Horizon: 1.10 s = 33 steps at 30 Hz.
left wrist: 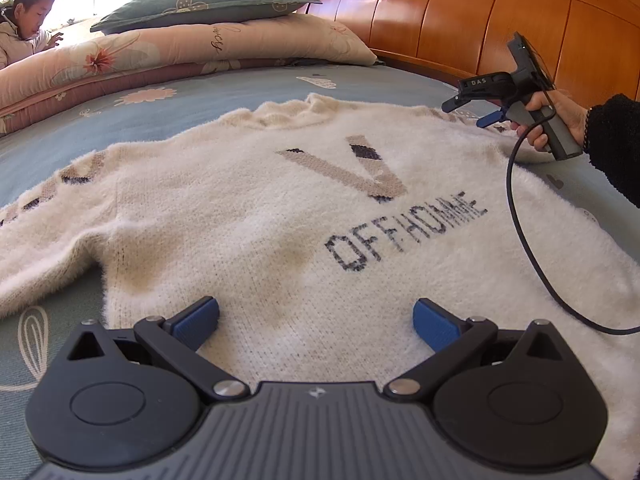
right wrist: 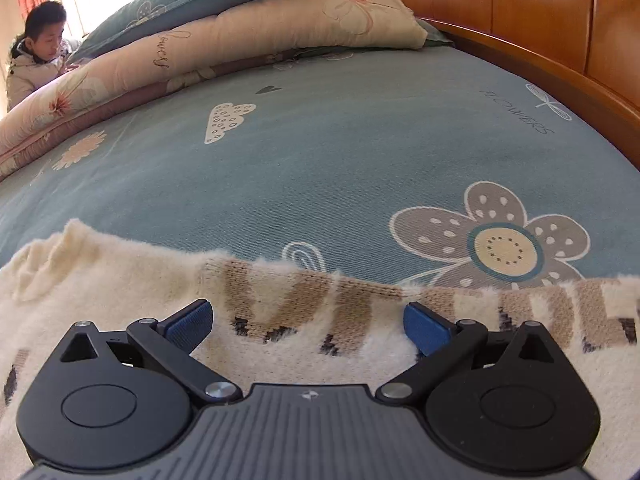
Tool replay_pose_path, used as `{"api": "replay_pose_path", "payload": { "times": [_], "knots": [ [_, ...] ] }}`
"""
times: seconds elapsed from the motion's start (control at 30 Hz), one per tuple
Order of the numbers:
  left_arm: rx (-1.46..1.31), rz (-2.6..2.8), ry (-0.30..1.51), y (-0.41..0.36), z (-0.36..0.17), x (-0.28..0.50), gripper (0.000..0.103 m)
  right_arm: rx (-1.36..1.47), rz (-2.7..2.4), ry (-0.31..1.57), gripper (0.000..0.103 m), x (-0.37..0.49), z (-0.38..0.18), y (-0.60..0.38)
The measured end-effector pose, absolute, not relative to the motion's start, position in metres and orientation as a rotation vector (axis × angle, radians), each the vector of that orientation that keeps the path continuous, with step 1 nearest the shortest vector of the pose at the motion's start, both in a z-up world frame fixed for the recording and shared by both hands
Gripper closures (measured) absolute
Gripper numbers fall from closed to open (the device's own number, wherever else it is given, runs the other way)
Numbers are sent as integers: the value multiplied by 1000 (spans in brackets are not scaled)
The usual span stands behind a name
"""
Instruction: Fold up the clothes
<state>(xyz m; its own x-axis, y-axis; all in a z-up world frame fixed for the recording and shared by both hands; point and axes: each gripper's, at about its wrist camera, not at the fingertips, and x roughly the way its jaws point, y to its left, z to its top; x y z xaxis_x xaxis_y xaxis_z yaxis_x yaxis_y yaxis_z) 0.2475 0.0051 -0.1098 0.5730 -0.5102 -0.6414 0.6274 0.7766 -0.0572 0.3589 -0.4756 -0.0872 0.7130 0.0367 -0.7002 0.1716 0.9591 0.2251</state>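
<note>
A cream fuzzy sweater [left wrist: 280, 216] lies spread flat, front up, on the blue-grey flowered bedsheet [right wrist: 340, 152], its knitted "OFFHOMME" lettering [left wrist: 404, 232] facing up. The left gripper [left wrist: 316, 318] hovers low over the sweater's lower body, jaws spread wide with nothing between them. The right gripper [left wrist: 470, 114], held in a hand [left wrist: 556, 120] with a black sleeve, sits at the sweater's far shoulder edge; seen from its own wrist camera, the right gripper [right wrist: 308, 326] has its jaws wide apart over the brown-striped sleeve band [right wrist: 320, 296], gripping nothing. Beyond the sweater, a folded floral quilt [left wrist: 180, 56] carries a green pillow [left wrist: 208, 4], beside the wooden headboard [left wrist: 480, 28]. A person [left wrist: 24, 20] in a pale jacket sits behind the quilt.
</note>
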Motion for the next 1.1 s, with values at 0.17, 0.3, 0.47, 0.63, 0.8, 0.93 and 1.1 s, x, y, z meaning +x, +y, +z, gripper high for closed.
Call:
{"api": "replay_pose_path", "payload": {
  "times": [0.17,0.3,0.47,0.63,0.8,0.93,1.1],
  "knots": [
    [189,-668,688,4,-110,247,1,422,116,752,0,317,-70,-460],
    [187,-666,687,4,-110,247,1,453,203,792,0,293,-78,-447],
    [186,-666,687,4,-111,247,1,436,169,763,0,279,-95,-448],
    [185,-666,686,5,-111,247,1,236,144,802,0,280,-92,-425],
    [185,-666,684,5,-111,246,1,265,58,776,0,262,-86,-459],
    [191,-662,684,3,-111,246,1,305,-116,745,0,237,-91,-529],
    [192,-660,684,3,-111,247,1,494,-205,663,0,208,-87,-610]
  ]
}}
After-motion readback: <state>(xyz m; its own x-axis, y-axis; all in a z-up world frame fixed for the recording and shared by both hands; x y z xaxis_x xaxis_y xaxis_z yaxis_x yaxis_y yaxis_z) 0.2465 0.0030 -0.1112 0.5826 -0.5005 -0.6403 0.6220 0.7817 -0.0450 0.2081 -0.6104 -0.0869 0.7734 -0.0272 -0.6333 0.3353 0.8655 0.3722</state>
